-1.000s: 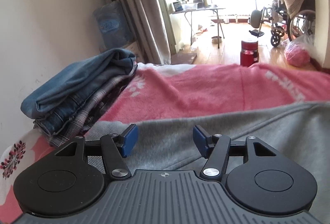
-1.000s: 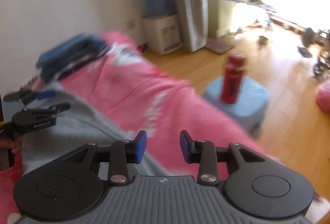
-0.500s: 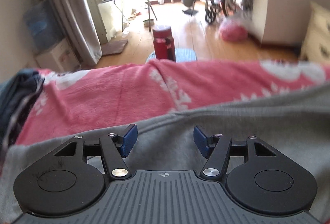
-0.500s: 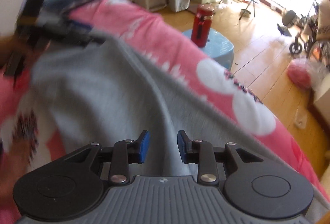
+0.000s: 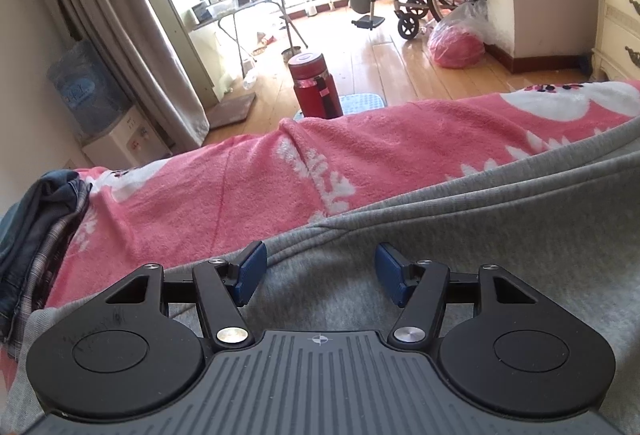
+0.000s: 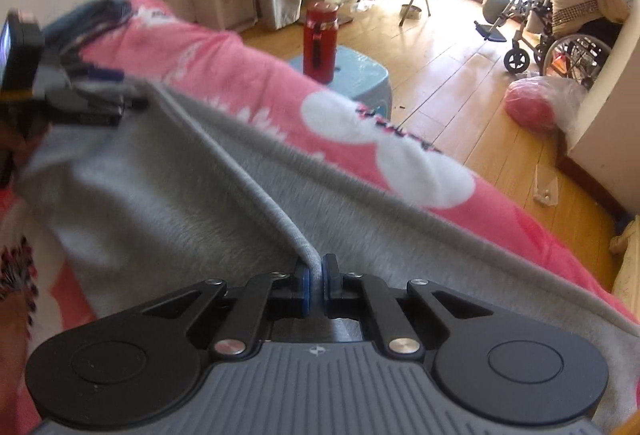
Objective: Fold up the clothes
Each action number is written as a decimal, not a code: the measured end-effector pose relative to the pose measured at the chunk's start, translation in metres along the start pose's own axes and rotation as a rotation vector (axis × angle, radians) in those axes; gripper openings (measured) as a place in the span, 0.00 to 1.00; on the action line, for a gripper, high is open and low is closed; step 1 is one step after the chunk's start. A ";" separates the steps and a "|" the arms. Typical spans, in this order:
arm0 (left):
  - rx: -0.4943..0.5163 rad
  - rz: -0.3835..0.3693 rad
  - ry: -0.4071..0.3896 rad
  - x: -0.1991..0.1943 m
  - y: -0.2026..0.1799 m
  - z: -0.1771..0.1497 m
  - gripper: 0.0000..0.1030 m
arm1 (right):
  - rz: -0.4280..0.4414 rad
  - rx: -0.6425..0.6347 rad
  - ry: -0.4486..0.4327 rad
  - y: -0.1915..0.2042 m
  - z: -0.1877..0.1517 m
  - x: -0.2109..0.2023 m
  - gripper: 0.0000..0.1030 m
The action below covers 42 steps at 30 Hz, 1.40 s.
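Since a second ago both hands have swung across the bed, and the right gripper (image 6: pixel 315 281) has just closed its jaws, which stood apart over the cloth before, on a raised ridge of the soft grey fleece garment (image 6: pixel 168 203); its blue pads now pinch that fold between them. The left gripper (image 5: pixel 316 273) has kept the same width: its jaws stand about half open over the garment's near edge, gripping nothing, cloth lying under and between the tips. The garment spreads across the pink flowered blanket (image 5: pixel 248 191), running from the left gripper to the right one. To the left of the left gripper lies a folded stack of blue denim and checked clothes (image 5: pixel 36 235). Beyond the blanket, ahead of both grippers, a red flask (image 6: pixel 320 39) stands on a pale blue stool (image 6: pixel 360 75).
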State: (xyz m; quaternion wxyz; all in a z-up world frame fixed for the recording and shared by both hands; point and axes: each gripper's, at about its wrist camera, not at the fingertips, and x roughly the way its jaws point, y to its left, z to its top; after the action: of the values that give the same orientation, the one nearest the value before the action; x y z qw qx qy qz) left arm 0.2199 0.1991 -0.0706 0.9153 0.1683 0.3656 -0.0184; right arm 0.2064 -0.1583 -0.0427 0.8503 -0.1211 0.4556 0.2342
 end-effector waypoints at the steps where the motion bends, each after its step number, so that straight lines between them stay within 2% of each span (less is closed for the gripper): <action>1: -0.002 0.001 0.001 0.000 0.001 0.001 0.59 | 0.002 0.011 -0.001 -0.003 0.004 -0.002 0.05; 8: -0.005 0.019 -0.005 0.002 0.004 0.006 0.59 | 0.019 0.113 -0.015 -0.024 0.027 -0.007 0.05; 14: -0.007 0.032 -0.003 0.006 0.003 0.007 0.59 | 0.020 0.156 0.021 -0.037 0.037 0.017 0.05; 24: 0.079 0.075 -0.046 0.010 -0.011 0.001 0.60 | 0.025 0.245 0.072 -0.057 0.022 0.070 0.07; 27: 0.102 0.095 -0.065 0.010 -0.017 -0.002 0.60 | 0.064 0.307 0.079 -0.068 0.019 0.074 0.09; 28: 0.105 0.098 -0.070 0.010 -0.017 -0.002 0.60 | 0.086 0.329 0.093 -0.074 0.021 0.071 0.15; 29: 0.108 0.101 -0.076 0.010 -0.017 -0.003 0.60 | 0.095 0.353 0.120 -0.080 0.024 0.065 0.29; 31: 0.114 0.107 -0.087 0.010 -0.018 -0.004 0.60 | 0.078 0.379 0.170 -0.090 0.029 0.048 0.50; 36: 0.116 0.090 -0.073 0.009 -0.013 0.002 0.60 | -0.039 0.255 0.222 -0.100 0.034 -0.038 0.54; 40: 0.146 0.063 -0.045 0.001 -0.007 0.019 0.60 | -0.094 0.224 0.159 -0.093 0.005 -0.123 0.55; 42: 0.171 0.052 -0.042 -0.008 -0.003 0.033 0.61 | -0.091 0.231 0.098 -0.082 -0.018 -0.146 0.55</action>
State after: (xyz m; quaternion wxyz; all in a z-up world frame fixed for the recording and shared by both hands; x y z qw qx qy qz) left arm 0.2357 0.1845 -0.0438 0.9053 0.2547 0.3388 -0.0295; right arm 0.1661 -0.2784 0.0681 0.8450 -0.0543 0.5145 0.1351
